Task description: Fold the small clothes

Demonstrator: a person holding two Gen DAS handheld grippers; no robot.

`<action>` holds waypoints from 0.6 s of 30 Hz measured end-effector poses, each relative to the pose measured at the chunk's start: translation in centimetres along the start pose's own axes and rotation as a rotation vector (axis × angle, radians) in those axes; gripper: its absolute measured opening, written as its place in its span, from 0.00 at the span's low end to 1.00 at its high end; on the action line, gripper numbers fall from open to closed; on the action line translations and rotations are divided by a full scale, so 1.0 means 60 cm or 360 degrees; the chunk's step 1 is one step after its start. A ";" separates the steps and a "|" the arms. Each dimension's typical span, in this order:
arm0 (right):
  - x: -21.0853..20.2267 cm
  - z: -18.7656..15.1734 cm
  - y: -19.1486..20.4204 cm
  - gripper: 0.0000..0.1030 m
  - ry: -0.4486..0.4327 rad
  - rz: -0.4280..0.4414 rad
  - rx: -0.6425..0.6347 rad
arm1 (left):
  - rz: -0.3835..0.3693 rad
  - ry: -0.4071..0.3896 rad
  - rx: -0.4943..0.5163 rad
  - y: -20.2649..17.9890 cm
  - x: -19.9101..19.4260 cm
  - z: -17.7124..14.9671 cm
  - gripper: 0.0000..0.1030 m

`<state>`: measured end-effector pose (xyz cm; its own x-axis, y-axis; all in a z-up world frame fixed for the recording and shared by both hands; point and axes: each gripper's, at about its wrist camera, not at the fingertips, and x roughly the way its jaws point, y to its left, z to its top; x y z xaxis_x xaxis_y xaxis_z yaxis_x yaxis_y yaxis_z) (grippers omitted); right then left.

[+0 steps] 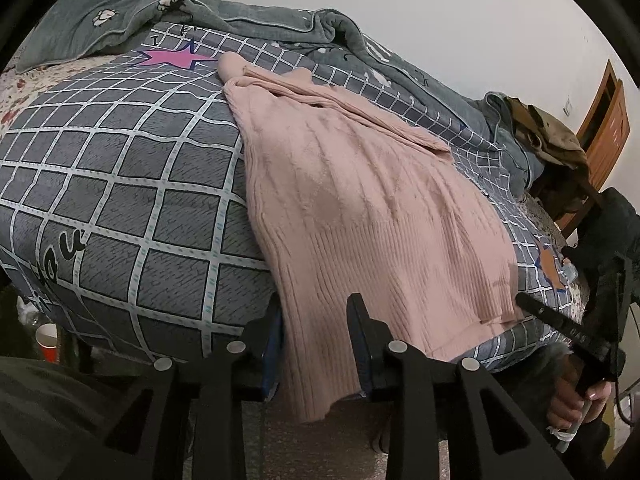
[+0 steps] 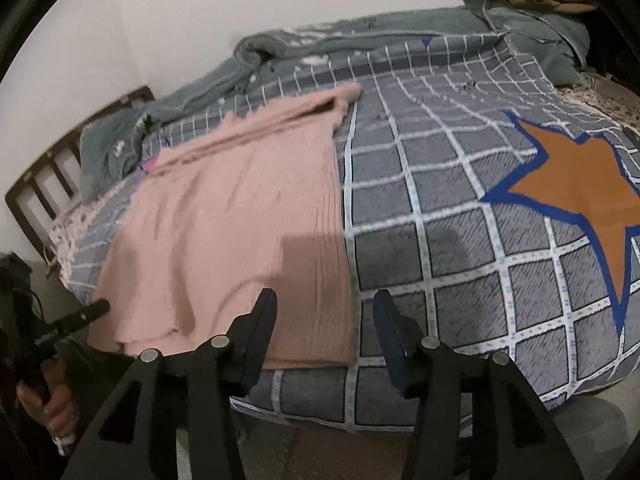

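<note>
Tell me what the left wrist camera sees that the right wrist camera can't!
Only the left wrist view shows the pink star print, the red paper cup on the floor and the wooden door. Only the right wrist view shows the dark slatted headboard. Both show the pink ribbed knit sweater lying on the grey checked quilt, the orange star print and the rumpled grey-green blanket.

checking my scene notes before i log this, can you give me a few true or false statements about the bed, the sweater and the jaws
1. The pink ribbed knit sweater lies on the grey checked quilt. True.
2. An orange star is printed on the quilt. True.
3. The right gripper is clamped on the sweater. False: its jaws stand apart over the quilt, the sweater's edge under one finger.
4. The sweater is green. False: it is pink.
5. The sweater's hem sits between the left gripper's jaws. True.
</note>
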<state>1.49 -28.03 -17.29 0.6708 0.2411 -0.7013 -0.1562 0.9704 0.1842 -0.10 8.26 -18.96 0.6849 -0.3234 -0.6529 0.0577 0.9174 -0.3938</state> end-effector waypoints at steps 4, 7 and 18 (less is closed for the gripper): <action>0.012 -0.009 0.019 0.37 0.0039 -0.0083 -0.0125 | 0.0002 -0.0001 0.0003 0.001 0.000 0.001 0.28; 0.015 -0.014 0.029 0.22 0.0039 -0.0096 -0.0181 | 0.0011 -0.0006 0.0006 0.001 0.000 0.002 0.28; -0.025 -0.009 0.020 0.07 -0.0098 0.0212 -0.0073 | -0.0040 -0.0065 -0.0094 0.022 -0.015 0.012 0.07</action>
<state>-0.12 -27.21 -16.38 0.6848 0.3680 -0.6290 -0.2790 0.9298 0.2401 -0.09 9.94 -18.42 0.7129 -0.3355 -0.6158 0.0332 0.8933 -0.4483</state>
